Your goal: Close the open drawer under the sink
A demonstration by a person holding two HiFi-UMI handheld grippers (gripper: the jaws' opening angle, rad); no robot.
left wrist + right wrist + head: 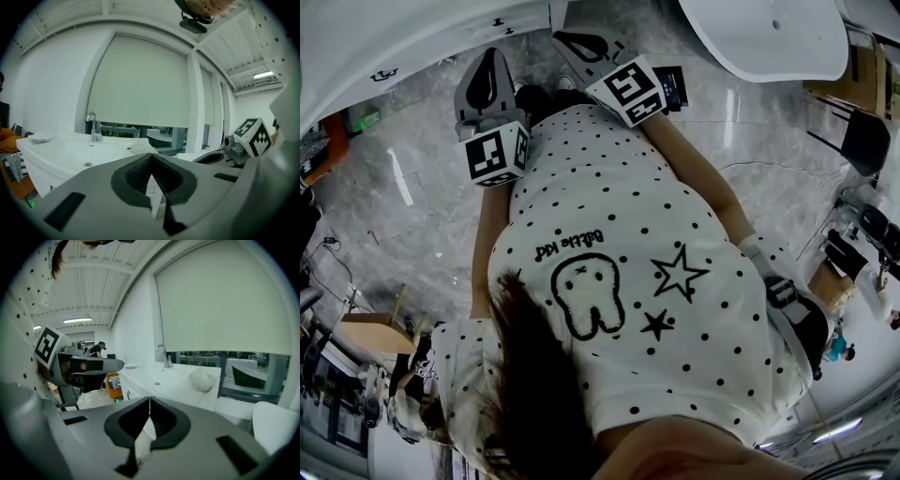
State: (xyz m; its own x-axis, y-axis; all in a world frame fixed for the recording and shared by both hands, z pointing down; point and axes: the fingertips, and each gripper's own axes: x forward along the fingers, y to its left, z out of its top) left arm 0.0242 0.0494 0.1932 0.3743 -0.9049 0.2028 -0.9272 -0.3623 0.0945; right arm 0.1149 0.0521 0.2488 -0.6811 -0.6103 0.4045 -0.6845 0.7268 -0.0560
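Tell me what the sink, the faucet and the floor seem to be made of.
Sink: glossy white, smooth, seamless moulded bowl, probably ceramic or solid-surface resin.
Faucet: bright mirror-like shine, likely chromed metal.
Floor: grey with pale veining and streaky light reflections, polished stone or marble-look tile; can't tell which.

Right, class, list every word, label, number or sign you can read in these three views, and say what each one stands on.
"Battle kid": printed on the person's spotted shirt, upside down in the head view; the second letter is unsure.
No text: one marker cube and the second marker cube carry only black and white square patterns, no letters or digits.
No other writing can be read in either gripper view.
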